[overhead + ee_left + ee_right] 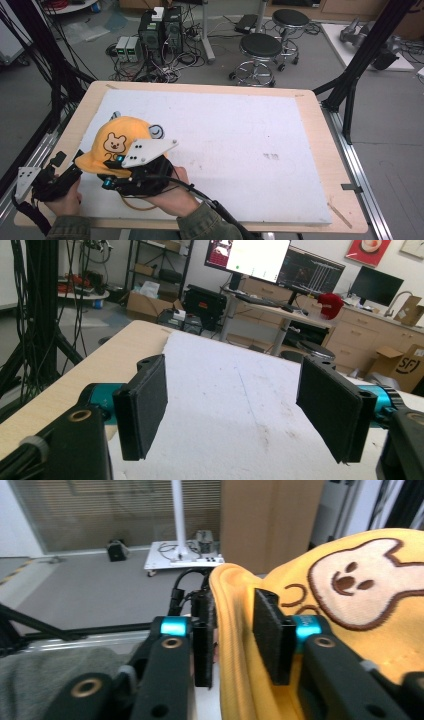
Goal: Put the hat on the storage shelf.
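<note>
- High view: yellow cap (120, 137) with a cartoon bear patch, lying on the white mat (235, 150) at the near-left part of the bench (320, 125), brim end toward the near-left corner.
- Right gripper (112, 177) reaching across from the right, at the cap's near edge — grey three-cornered plate over the crown's near side.
- Right gripper view: cap's yellow edge standing between the two black jaws of the right gripper (235, 635); jaws parted a little, a slim gap visible on either side of the fabric, not pressing on it.
- Cannot tell whether the right-hand pad brushes the cloth.
- Left gripper (55, 172) at the bench's near-left corner, just beside the cap's brim, held in the left hand (67, 200).
- Left gripper view: jaws of the left gripper (235, 410) spread wide with nothing between them — bare white mat ahead.
- Two black stools (260, 55) on the floor beyond the bench's far edge.
</note>
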{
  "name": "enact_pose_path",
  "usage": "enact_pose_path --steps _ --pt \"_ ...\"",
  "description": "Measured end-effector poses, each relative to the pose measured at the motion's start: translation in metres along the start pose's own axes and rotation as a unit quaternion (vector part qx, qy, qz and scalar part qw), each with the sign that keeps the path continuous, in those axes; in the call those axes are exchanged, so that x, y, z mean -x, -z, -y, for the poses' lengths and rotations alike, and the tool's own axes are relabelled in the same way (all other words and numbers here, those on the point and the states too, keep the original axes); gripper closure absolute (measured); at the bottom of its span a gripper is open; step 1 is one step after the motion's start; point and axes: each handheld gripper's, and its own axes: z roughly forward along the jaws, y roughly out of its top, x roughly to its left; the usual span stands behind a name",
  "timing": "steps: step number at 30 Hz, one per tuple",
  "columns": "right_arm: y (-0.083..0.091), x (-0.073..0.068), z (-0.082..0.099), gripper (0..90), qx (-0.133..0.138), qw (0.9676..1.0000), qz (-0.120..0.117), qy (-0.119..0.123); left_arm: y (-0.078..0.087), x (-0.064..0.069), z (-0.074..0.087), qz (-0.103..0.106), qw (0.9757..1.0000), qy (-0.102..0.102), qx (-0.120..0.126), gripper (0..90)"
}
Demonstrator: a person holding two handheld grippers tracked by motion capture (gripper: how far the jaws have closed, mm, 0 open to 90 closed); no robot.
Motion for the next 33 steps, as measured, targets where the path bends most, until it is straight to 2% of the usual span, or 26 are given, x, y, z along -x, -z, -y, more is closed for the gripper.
enact_pose_path --steps 1,3,6,11,14,17,18,19,20,21,25,28,29,30,31,33 --pt "0.000 0.000 0.000 64.3 0.000 1.0000 0.000 0.000 0.000 0.000 0.000 0.000 1.0000 0.001 0.000 28.6" --pt "0.001 0.000 -0.001 56.1 0.002 0.9999 -0.015 0.002 0.000 0.000 0.000 0.000 1.0000 0.002 0.000 28.6" --pt "0.001 -0.002 -0.001 48.7 0.006 0.9997 -0.021 0.008 0.000 0.000 0.000 0.001 1.0000 0.002 0.000 28.6" --pt "0.003 -0.001 -0.002 44.4 0.018 0.9995 -0.028 0.001 0.000 -0.001 0.000 0.000 1.0000 0.003 0.000 28.6" --pt "0.009 0.001 -0.004 42.0 0.032 0.9989 -0.032 0.012 0.000 -0.002 0.000 0.002 1.0000 0.005 -0.003 29.1" --pt "0.013 0.001 -0.005 40.8 0.046 0.9982 -0.038 0.010 0.000 -0.002 0.000 0.002 1.0000 0.006 -0.002 29.2" --pt "0.019 0.002 -0.007 39.1 0.060 0.9977 -0.031 0.013 0.000 -0.002 0.000 0.002 1.0000 0.006 -0.002 29.2" --pt "0.019 0.002 -0.007 39.1 0.060 0.9977 -0.031 0.013 0.000 -0.002 0.000 0.002 1.0000 0.006 -0.002 29.2" --pt "0.025 0.003 -0.009 36.0 0.073 0.9971 -0.014 0.015 0.000 -0.002 0.000 0.002 1.0000 0.006 -0.002 29.2" --pt "0.025 0.003 -0.009 36.0 0.073 0.9971 -0.014 0.015 0.000 -0.002 0.000 0.003 1.0000 0.006 -0.002 29.2" --pt "0.040 0.008 -0.012 25.6 0.093 0.9950 0.031 0.023 0.000 -0.001 0.000 0.002 1.0000 0.005 -0.002 29.2" --pt "0.055 0.015 -0.013 21.2 0.103 0.9924 0.064 0.016 0.000 -0.001 0.000 0.002 1.0000 0.004 -0.001 29.2" --pt "0.055 0.015 -0.013 21.2 0.103 0.9924 0.064 0.016 0.000 -0.001 0.000 0.002 1.0000 0.005 -0.001 29.2" --pt "0.062 0.021 -0.013 20.6 0.103 0.9917 0.075 0.015 0.000 -0.001 0.000 0.001 1.0000 0.005 -0.001 29.2" --pt "0.062 0.021 -0.013 20.6 0.103 0.9917 0.075 0.015 0.001 -0.002 0.000 0.001 1.0000 0.005 -0.001 29.2" --pt "0.070 0.026 -0.012 19.5 0.102 0.9906 0.090 0.010 0.000 -0.002 0.000 0.001 1.0000 0.005 -0.001 29.2"
